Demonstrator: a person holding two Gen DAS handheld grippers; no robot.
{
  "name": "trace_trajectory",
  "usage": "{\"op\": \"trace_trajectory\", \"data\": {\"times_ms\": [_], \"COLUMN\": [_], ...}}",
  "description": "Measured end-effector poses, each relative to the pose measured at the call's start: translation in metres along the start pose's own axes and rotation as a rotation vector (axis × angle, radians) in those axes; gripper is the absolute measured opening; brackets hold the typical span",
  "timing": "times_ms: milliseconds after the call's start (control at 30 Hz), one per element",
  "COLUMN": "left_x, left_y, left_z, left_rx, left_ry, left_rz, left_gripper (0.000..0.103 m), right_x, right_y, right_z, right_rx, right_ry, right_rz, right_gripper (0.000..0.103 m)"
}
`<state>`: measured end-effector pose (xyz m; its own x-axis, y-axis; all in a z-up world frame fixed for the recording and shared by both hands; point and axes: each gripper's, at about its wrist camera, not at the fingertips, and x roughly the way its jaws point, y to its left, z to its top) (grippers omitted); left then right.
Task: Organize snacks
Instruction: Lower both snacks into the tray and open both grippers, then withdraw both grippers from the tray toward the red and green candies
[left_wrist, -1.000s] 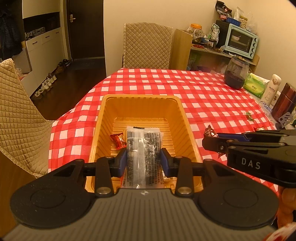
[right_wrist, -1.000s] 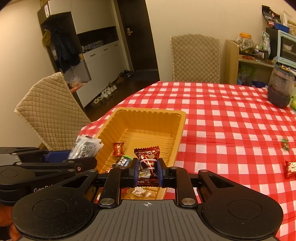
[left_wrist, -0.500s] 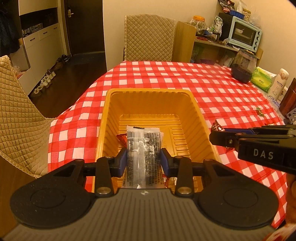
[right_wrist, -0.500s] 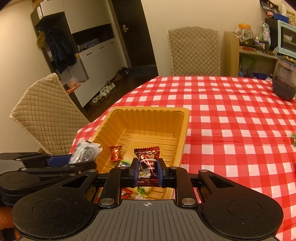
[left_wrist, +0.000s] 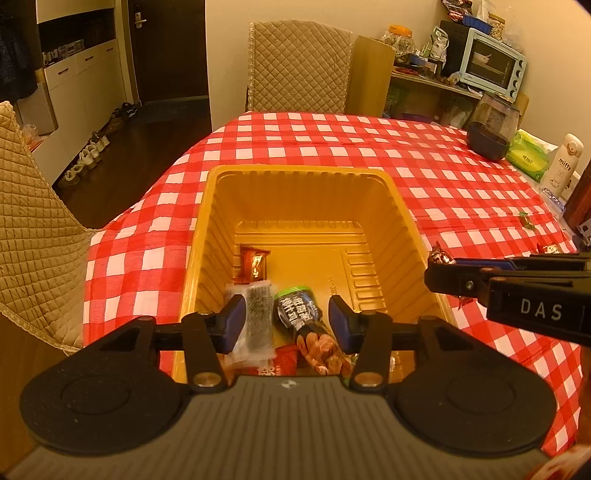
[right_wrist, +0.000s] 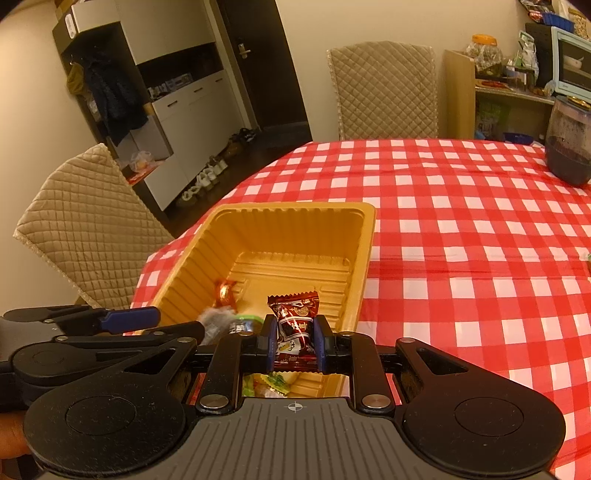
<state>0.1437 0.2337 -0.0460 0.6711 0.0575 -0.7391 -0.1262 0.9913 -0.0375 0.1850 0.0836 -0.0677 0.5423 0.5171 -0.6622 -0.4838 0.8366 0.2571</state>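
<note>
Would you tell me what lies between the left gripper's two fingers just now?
In the left wrist view, the left gripper, whose jaws have just been opening, frames a clear packet and a dark pouch inside the yellow tray.

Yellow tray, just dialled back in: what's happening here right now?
A person is sorting snacks into the yellow tray with two handheld tools. The left tool has just been opening, and its clear packet now lies loose in the tray between the jaws. The right tool is shut on a dark red candy over the tray's near end.
</note>
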Motion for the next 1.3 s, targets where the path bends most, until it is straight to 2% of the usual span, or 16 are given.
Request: {"op": "trace_trajectory", "data": {"times_ms": [533, 967, 1133, 1200, 1267, 1300], "left_x": [-0.019, -0.020, -0.019, -0.020, -0.022, -0.023], "left_y": [0.005, 0.010, 0.011, 0.012, 0.011, 0.012], "left_z": [-0.003, -0.004, -0.005, -0.005, -0.006, -0.006], "left_rx": [-0.005, -0.015, -0.014, -0.012, -0.011, -0.012], "left_ry": [-0.014, -0.014, -0.009, -0.009, -0.011, -0.013], "left_rz": [0.012, 0.022, 0.031, 0.033, 0.036, 0.035], "left_gripper": [0.045, 0.045, 0.045, 0.045, 0.045, 0.045], "right_x": [-0.006, -0.002, 0.003, 0.004, 0.001, -0.002], "right_y": [0.014, 0.016, 0.009, 0.006, 0.001, -0.002], "right_z": [0.000, -0.001, -0.001, -0.001, -0.001, -0.001], "right_rx": [-0.006, 0.009, 0.052, 0.074, 0.093, 0.101], "right_ry": [-0.004, 0.004, 0.006, 0.000, -0.009, -0.014], "right_rz": [0.033, 0.055, 0.120, 0.118, 0.108, 0.102], "right_gripper": [0.021, 0.021, 0.021, 0.023, 0.035, 0.037]}}
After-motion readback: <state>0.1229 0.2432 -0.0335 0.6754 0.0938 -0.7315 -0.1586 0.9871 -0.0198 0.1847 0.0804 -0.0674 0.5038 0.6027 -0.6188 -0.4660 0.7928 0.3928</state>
